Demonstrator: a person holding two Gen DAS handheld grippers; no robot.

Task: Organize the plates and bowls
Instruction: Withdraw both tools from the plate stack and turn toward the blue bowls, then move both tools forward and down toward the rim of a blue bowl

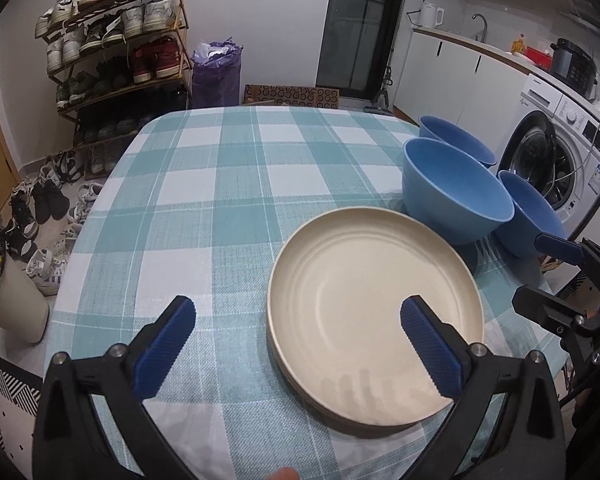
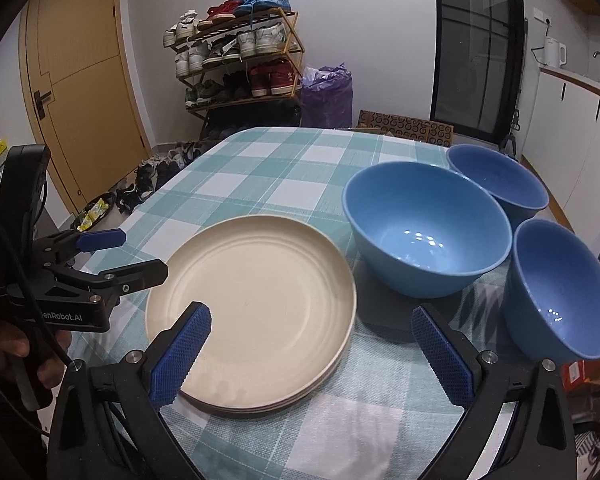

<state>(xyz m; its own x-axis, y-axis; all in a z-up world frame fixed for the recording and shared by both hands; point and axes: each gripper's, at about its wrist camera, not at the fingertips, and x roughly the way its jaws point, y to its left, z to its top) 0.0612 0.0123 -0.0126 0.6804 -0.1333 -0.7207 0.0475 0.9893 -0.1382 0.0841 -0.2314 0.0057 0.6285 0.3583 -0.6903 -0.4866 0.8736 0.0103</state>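
A stack of cream plates (image 1: 374,312) (image 2: 256,308) lies on the checked tablecloth. Three blue bowls stand to its right: a large one (image 1: 456,190) (image 2: 426,232), a smaller one behind it (image 1: 456,140) (image 2: 500,182), and another nearest the right edge (image 1: 528,216) (image 2: 560,292). My left gripper (image 1: 298,316) is open and empty, its right finger over the plates' near part; it also shows in the right wrist view (image 2: 120,252). My right gripper (image 2: 310,322) is open and empty, above the plates' right edge; it also shows in the left wrist view (image 1: 548,268).
The table (image 1: 228,184) has bare cloth to the left and far side of the dishes. Beyond it stand a shoe rack (image 1: 116,48), a purple bag (image 1: 216,76), a washing machine (image 1: 556,152) at the right and a bin (image 1: 12,300) at the left.
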